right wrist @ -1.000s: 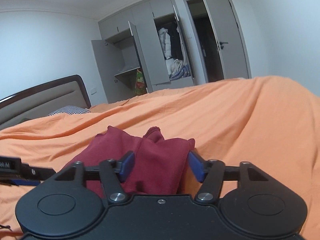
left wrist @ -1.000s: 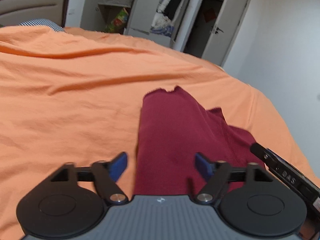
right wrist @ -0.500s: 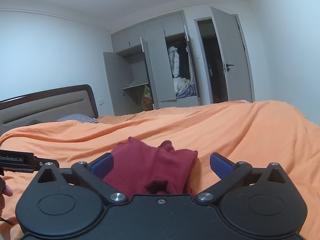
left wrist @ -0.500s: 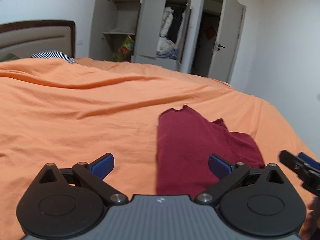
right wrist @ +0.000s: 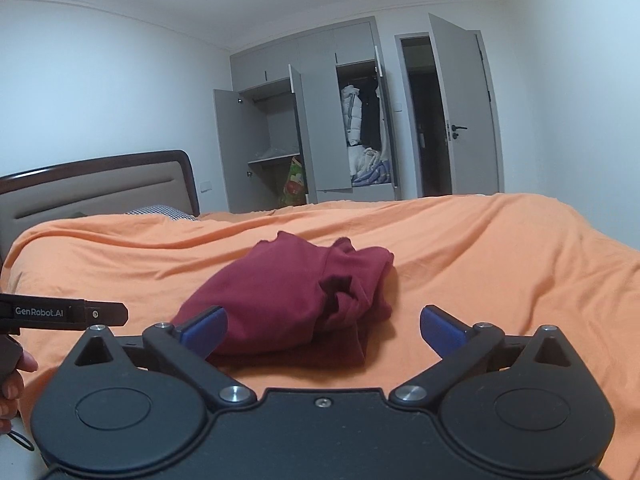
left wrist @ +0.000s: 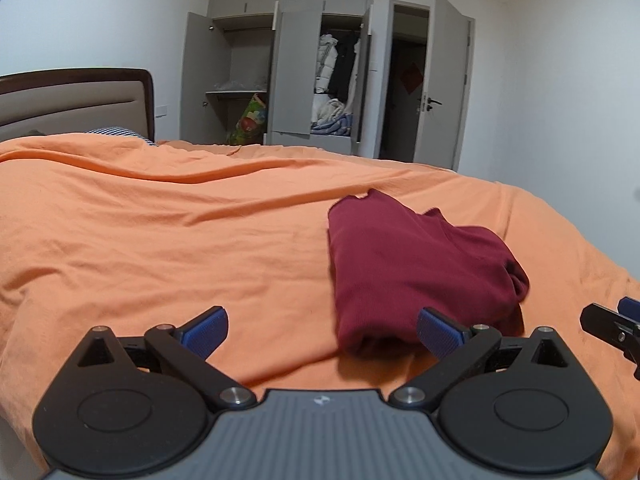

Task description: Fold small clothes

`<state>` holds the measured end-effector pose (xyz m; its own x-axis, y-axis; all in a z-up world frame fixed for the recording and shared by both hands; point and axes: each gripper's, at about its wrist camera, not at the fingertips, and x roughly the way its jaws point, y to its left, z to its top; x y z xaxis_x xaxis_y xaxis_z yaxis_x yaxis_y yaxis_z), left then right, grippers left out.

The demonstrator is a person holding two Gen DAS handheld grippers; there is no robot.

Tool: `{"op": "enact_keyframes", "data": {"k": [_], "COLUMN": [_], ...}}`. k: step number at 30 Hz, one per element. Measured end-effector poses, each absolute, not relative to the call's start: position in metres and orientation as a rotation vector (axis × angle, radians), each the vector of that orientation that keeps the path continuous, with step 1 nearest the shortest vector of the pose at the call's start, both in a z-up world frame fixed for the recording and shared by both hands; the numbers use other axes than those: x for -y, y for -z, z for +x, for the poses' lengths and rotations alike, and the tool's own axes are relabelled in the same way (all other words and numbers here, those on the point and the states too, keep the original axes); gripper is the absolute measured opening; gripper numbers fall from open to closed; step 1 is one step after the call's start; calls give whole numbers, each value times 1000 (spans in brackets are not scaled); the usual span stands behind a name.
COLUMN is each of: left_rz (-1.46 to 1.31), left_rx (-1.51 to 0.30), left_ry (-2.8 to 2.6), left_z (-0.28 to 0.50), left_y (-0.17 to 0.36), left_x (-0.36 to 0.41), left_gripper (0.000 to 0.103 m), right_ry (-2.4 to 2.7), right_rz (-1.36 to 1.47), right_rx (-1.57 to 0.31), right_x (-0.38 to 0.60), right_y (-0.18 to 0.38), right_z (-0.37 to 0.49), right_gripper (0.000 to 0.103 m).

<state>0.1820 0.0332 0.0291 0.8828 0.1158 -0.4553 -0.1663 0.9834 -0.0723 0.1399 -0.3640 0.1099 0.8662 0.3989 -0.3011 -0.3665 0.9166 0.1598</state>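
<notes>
Garment [left wrist: 412,264] lies folded; both grippers hover spread.

Bare orange bedspread [left wrist: 160,248] surrounds the lone folded maroon garment [left wrist: 416,264].

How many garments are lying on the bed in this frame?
1. A single dark red garment, folded into a bundle, lies on the orange bedspread ahead of both open grippers. More clothes sit in the open wardrobe, off the bed.
</notes>
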Motion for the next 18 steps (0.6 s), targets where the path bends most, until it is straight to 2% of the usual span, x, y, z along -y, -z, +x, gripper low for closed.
{"op": "enact_keyframes", "data": {"k": [18], "left_rz": [-96], "left_rx": [-533], "left_ry": [-110], "left_z": [164], "left_y": [3], "left_x": [-32], "left_gripper": [103], "right_ry": [-385], "right_rz": [65], "right_rx": [-384], "right_x": [358], "right_y": [-88], "right_z": [124], "right_gripper": [102]}}
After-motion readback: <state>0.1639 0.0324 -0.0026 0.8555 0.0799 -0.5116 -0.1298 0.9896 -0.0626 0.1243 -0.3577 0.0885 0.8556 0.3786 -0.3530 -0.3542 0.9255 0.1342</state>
